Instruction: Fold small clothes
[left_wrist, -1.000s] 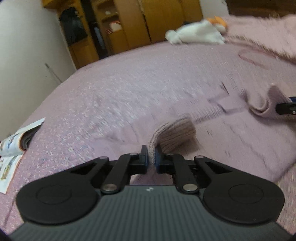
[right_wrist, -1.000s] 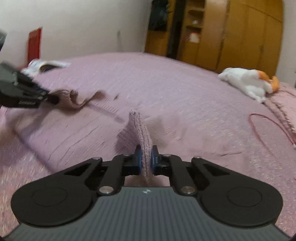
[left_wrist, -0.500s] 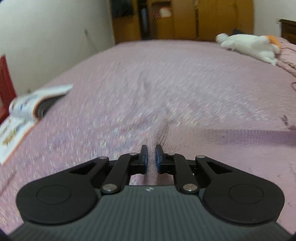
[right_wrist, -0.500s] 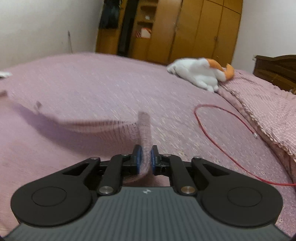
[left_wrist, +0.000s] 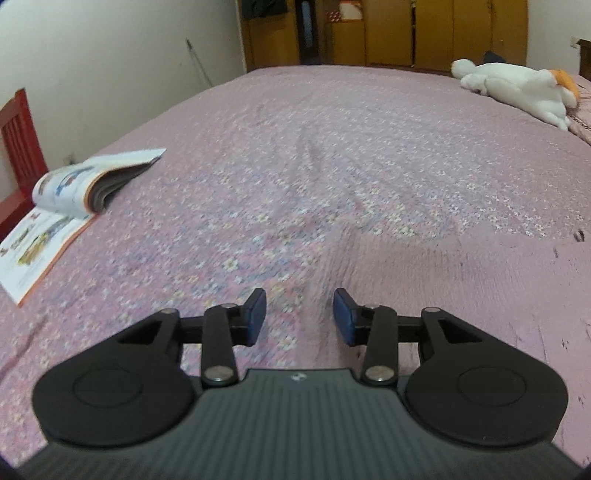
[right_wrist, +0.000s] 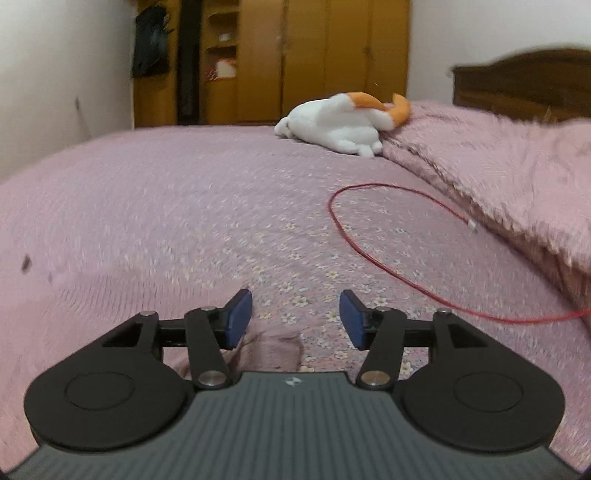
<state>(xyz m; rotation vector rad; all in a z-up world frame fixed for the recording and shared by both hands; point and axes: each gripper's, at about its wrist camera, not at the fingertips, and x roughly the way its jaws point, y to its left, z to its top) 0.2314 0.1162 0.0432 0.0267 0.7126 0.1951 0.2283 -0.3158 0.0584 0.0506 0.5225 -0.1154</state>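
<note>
Both tools stand with their blue pads spread wide and nothing between them: the left tool (left_wrist: 299, 315) hovers low over the near-left edge of a mauve knit garment (left_wrist: 461, 280), and the right tool (right_wrist: 295, 319) hovers over a bunched corner of the same cloth (right_wrist: 273, 349), which lies just under and behind its left pad. From the left wrist view the garment lies spread flat on the bed (left_wrist: 332, 129), reaching from under the tool out to the right, its far edge fairly straight apart from a small bump; from the right wrist view it runs off to the left as a smooth band (right_wrist: 92, 295). I judge that one fold has been laid down and let go, since the cloth lies flat and neither tool grips anything, but whether it is doubled cannot be read from these views. What seems left is at least one more fold and smoothing the rumpled corner by the right tool. Farther out lie an open magazine (left_wrist: 74, 192) at the bed's left edge, a red cable (right_wrist: 373, 243) looping beside a fuzzy pink blanket (right_wrist: 517, 177), and a white and orange plush toy (right_wrist: 343, 123) near the wardrobe (right_wrist: 295, 59).
</note>
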